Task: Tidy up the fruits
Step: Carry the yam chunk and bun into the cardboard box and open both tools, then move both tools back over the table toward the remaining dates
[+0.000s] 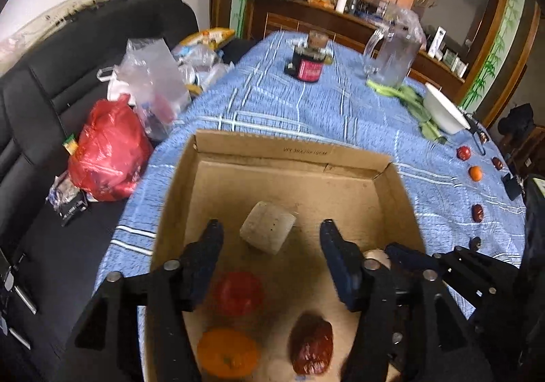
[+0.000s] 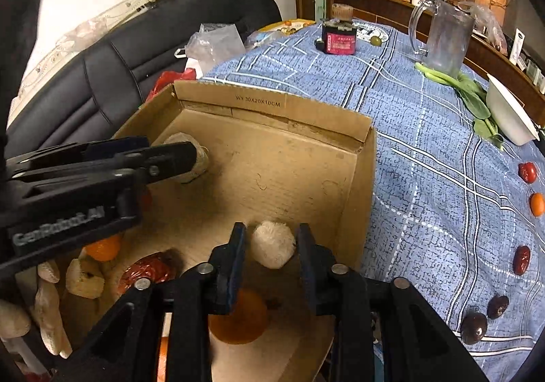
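Fruits sit in the cardboard box (image 1: 289,157); both grippers, left (image 1: 270,239) and right (image 2: 272,242), hang spread, fuzzy white ball (image 2: 272,244) between right's jaws.

I am looking at my left gripper (image 1: 269,232): matte black plastic links with round silver pins and dark blue pads (image 1: 340,266). My right gripper (image 2: 270,239) is showing the same build. Pale lettering is running along the left body, and I am wearing cream knit gloves (image 2: 47,307).
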A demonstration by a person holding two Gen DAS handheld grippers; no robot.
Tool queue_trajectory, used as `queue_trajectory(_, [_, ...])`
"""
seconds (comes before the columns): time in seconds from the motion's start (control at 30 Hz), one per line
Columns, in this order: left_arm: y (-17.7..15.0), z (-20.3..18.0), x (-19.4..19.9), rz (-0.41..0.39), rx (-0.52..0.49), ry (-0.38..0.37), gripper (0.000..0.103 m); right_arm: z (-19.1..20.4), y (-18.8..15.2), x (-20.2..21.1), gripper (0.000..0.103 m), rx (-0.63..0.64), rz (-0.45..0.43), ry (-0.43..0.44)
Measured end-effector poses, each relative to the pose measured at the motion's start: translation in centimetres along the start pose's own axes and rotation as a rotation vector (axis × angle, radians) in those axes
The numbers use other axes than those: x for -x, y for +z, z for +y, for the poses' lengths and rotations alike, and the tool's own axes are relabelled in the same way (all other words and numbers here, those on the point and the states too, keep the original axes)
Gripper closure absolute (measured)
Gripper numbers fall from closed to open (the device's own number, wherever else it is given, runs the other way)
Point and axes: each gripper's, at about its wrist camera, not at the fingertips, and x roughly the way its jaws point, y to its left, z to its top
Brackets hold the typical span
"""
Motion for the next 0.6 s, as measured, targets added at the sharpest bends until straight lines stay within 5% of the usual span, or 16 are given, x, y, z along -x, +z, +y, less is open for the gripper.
queue_trajectory(0.6, [-5.7, -3.8, 13.8, -0.326, -0.016, 0.062, 0.025, -1.9, -7.1, 10.7, 0.047, -0.148, -0.198, 0.001])
